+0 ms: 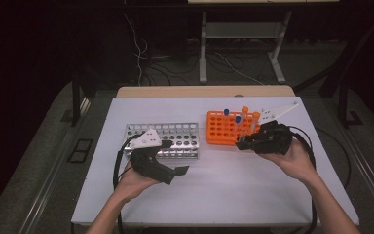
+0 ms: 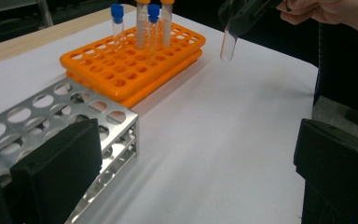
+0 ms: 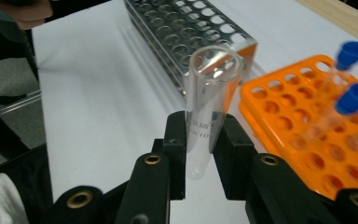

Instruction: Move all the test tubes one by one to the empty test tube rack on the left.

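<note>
Right claw [image 3: 199, 140]: squeezing clear glass tube [image 3: 207, 93] to carry it.
Left claw [image 1: 177, 170]: wide apart, holding nothing.
Shiny metal rack [image 1: 175, 139]: likely waiting for tube.

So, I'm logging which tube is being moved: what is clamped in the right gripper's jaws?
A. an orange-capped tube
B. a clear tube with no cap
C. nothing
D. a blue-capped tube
B: in the right gripper view, the right gripper has its jaws shut on a clear tube whose mouth is open, with no cap.
</note>
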A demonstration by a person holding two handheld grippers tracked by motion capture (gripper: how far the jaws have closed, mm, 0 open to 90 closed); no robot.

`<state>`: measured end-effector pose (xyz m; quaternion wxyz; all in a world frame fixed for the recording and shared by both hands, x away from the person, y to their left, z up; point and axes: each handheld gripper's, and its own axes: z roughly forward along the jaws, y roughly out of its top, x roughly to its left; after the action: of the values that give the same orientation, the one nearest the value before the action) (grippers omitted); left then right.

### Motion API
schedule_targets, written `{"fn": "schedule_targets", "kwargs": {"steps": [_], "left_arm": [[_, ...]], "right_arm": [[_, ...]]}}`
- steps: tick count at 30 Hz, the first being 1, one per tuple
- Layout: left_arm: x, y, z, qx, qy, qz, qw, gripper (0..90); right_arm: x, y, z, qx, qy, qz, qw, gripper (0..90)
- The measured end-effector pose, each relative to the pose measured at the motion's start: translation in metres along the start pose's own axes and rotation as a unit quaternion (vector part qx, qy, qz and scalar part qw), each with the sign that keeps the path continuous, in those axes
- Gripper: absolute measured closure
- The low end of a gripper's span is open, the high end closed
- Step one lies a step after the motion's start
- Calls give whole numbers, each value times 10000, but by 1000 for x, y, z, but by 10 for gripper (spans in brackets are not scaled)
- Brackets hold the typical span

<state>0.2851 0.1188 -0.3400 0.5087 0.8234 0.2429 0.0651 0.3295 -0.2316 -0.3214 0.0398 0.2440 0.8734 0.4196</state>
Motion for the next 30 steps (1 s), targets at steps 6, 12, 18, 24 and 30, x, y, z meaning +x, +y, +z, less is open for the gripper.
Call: {"fn": "schedule_targets", "kwargs": {"steps": [6, 12, 18, 24, 30], "left_arm": [[-1, 13, 6, 120, -135, 140, 9997, 0], [-1, 24, 11, 255, -255, 233, 9991, 0], [-1, 33, 16, 370, -403, 318, 9980, 22], [-1, 42, 20, 497, -589, 401, 9962, 68], [0, 48, 23, 569, -745, 433, 9947, 136]], "right_arm": [[11, 10, 12, 66, 223, -172, 9996, 748], [18, 16, 22, 125, 361, -286, 9989, 749], [26, 21, 34, 190, 532, -437, 9974, 749], [37, 27, 46, 253, 725, -606, 9952, 748], [47, 30, 54, 308, 856, -722, 9932, 748]]}}
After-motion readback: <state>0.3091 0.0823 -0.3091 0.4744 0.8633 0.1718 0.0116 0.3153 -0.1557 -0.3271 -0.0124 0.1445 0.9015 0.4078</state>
